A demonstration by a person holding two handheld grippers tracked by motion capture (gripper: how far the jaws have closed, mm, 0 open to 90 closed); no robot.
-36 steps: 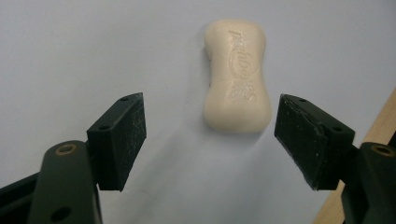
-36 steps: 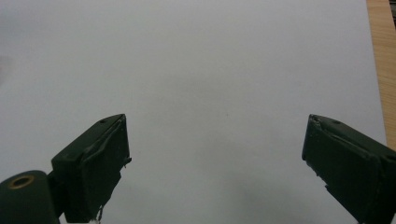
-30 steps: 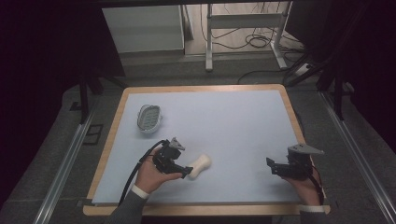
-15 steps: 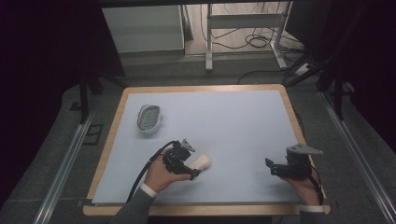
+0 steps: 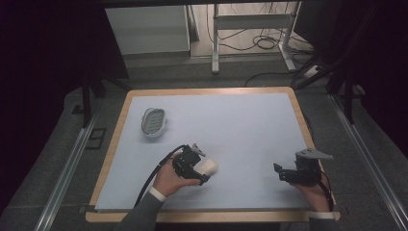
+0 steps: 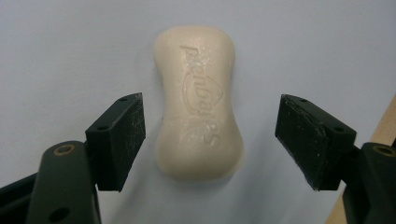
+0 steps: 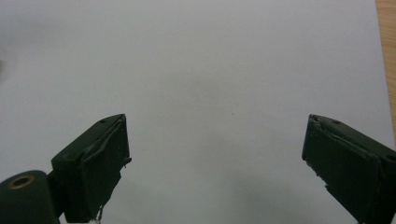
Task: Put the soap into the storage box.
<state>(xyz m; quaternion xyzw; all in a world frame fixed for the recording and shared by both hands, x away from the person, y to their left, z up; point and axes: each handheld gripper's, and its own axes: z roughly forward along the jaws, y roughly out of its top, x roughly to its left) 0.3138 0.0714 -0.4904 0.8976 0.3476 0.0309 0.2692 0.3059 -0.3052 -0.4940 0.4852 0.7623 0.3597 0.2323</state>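
A cream, embossed bar of soap (image 6: 198,107) lies flat on the pale blue mat. In the high view the soap (image 5: 210,166) sits in the near left half of the table. My left gripper (image 6: 210,135) is open, one jaw on each side of the soap's near end, with a gap on both sides. From above, the left gripper (image 5: 199,169) points right and reaches over the soap. My right gripper (image 5: 280,172) rests at the near right, pointing left. In its own view the right gripper (image 7: 215,154) is open over bare mat.
A small oval soap dish (image 5: 153,121) with a ribbed inside stands at the far left of the mat (image 5: 240,120). A wooden rim (image 5: 111,144) frames the mat. Black cables trail from both grippers toward the near edge.
My left hand has slid a little to the right, bringing its open jaws around the soap. The soap and the right gripper have stayed in place.
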